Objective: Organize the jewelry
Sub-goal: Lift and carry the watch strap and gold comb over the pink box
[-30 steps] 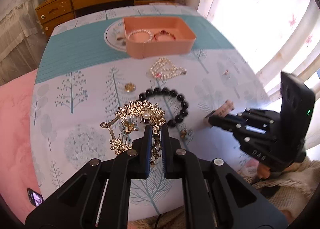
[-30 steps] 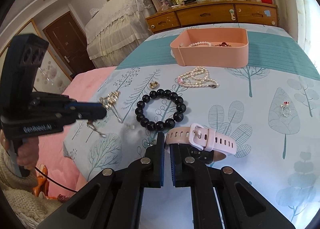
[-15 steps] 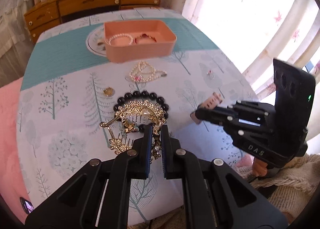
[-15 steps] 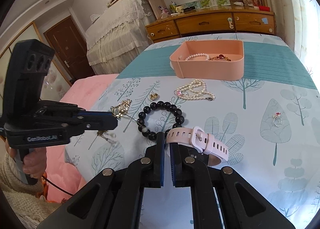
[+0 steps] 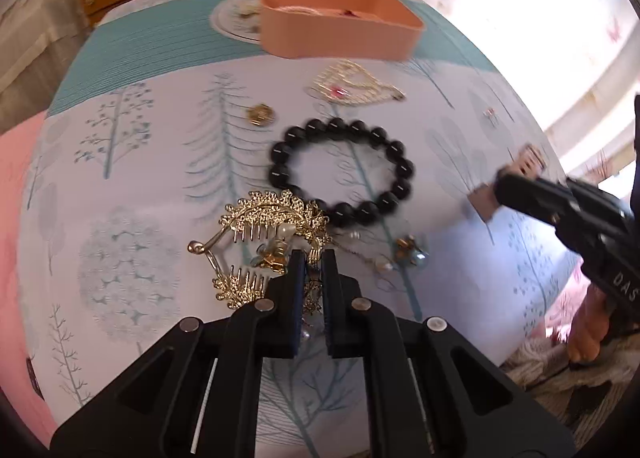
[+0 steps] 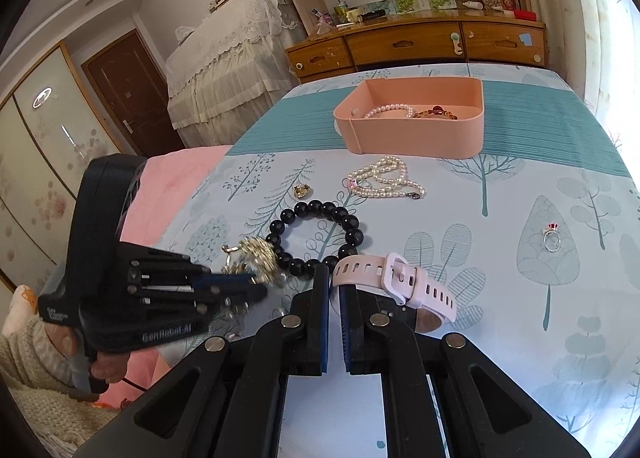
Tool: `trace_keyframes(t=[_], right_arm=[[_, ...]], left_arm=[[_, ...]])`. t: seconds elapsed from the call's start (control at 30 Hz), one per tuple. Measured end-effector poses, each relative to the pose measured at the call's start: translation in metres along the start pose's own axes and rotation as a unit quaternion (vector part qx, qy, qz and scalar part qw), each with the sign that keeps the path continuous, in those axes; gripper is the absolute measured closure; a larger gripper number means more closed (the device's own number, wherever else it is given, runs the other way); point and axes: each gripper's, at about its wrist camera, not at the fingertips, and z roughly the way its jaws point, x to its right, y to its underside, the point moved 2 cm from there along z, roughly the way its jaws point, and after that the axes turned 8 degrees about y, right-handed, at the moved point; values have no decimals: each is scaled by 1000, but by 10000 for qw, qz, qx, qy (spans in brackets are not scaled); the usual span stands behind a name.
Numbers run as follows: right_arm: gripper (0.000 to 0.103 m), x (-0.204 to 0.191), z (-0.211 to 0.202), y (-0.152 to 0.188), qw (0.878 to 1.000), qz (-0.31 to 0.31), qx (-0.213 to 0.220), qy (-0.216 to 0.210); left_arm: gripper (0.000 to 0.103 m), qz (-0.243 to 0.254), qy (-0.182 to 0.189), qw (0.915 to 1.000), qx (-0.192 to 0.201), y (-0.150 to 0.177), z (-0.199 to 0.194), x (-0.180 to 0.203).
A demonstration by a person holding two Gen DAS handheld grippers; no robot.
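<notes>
Gold hair comb [image 5: 264,246] clamped in the left gripper [image 5: 313,260] has dropped low, now just above the cloth beside the black bead bracelet [image 5: 340,170], not toward the pink tray [image 5: 340,28]. Right gripper [image 6: 334,278] pinches the pink watch strap [image 6: 396,282], unmoved; neither piece is binned yet.

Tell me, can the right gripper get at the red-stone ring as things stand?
Probably not yet: the right gripper is shut on the pink watch strap. The ring itself lies alone on open cloth.

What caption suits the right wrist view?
Right gripper clamps a pink watch strap beside black beads; tray beyond.
</notes>
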Motion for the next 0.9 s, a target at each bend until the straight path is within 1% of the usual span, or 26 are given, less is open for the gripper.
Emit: trace_keyframes(t=[0.17, 0.3, 0.4, 0.53, 0.63, 0.73, 0.8, 0.9], right_arm=[[98, 0, 2, 0, 10000, -15, -16, -16], [98, -2, 3, 0, 10000, -17, -24, -31], [98, -3, 2, -1, 10000, -50, -9, -17], [98, -4, 0, -7, 10000, -79, 24, -13], [98, -5, -7, -20, 9999, -111, 110, -40], [98, -4, -18, -43, 9995, -92, 271, -103], [98, -3, -27, -62, 9992, -64, 376, -152], [98, -2, -41, -94, 9979, -130, 630, -38]], left_arm=[[97, 203, -33, 9998, 54, 6, -5, 7], [97, 257, -43, 9994, 216, 2, -19, 14], [97, 295, -93, 9989, 357, -8, -36, 18], [97, 358, -156, 9971, 656, -34, -71, 21], [97, 439, -173, 9944, 941, -60, -101, 27], [97, 551, -182, 9913, 1178, -86, -125, 36], [97, 603, -185, 9899, 1266, -104, -136, 42], [97, 746, -210, 9865, 1442, -133, -148, 55]])
